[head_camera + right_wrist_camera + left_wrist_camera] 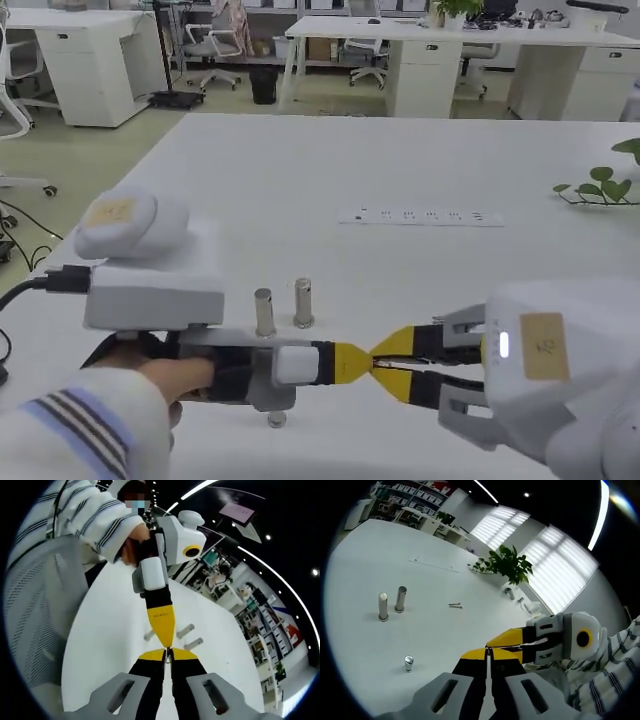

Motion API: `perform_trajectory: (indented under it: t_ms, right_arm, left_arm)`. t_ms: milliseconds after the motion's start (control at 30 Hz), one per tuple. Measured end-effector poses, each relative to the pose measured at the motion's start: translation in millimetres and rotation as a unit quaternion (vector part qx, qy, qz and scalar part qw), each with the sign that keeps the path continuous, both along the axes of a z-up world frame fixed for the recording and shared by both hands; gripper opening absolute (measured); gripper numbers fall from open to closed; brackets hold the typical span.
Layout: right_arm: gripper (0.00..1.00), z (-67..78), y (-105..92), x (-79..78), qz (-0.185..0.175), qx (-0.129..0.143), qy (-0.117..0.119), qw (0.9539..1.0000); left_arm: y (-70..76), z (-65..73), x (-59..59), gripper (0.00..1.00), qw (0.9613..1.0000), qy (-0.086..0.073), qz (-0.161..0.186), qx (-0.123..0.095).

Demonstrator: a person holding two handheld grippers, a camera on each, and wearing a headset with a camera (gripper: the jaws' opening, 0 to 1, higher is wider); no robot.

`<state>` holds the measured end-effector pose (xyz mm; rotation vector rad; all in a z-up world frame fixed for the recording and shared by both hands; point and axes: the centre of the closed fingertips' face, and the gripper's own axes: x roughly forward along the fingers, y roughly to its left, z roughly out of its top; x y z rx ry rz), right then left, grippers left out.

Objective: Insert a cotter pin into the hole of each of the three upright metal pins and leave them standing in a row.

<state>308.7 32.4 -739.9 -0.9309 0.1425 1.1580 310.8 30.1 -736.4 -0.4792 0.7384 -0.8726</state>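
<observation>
The left gripper (355,362) and right gripper (388,362) meet tip to tip along the table (330,160)'s front edge, barring that strip. Just behind stand a left pin (263,312) and a right pin (303,302), close together. A third pin (277,420) stands nearer the edge, by the left gripper. Beyond, the table lies open to the power strip (420,216). A plant (600,186) sits at its right edge.

A power strip (420,216) lies on the white table (300,160), with a plant (603,186) near the right edge. A bin (263,85) stands beyond.

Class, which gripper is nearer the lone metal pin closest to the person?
Left. The left gripper passes right beside that pin; the right gripper sits farther off to the right, tips meeting the left's.
</observation>
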Motion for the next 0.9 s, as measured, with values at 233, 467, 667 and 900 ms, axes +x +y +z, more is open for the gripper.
perform_trajectory:
  t_ms: [233,467,667,900]
  right_arm:
    - [0.08,-4.7,-2.2,-6.2,0.003,-0.005,0.020,0.9998]
    - [0.11,-4.1,-6.5,-8.0,-0.015,0.019,0.059,0.9980]
    - [0.13,-1.5,-8.7,-12.7,-0.028,0.073,0.148,0.9859]
    - [0.14,5.7,-11.1,-17.2,-0.027,0.119,0.213,0.9694]
  left_arm:
    - [4.3,-3.2,-3.3,0.00,1.0000,-0.007,-0.002,0.003]
    - [8.3,-4.4,-9.5,0.00,0.9990,-0.030,-0.026,0.017]
    - [9.6,0.2,-14.3,0.00,0.9952,-0.075,-0.057,0.027]
    - [10.0,10.5,-17.9,0.00,0.9841,-0.145,-0.096,0.038]
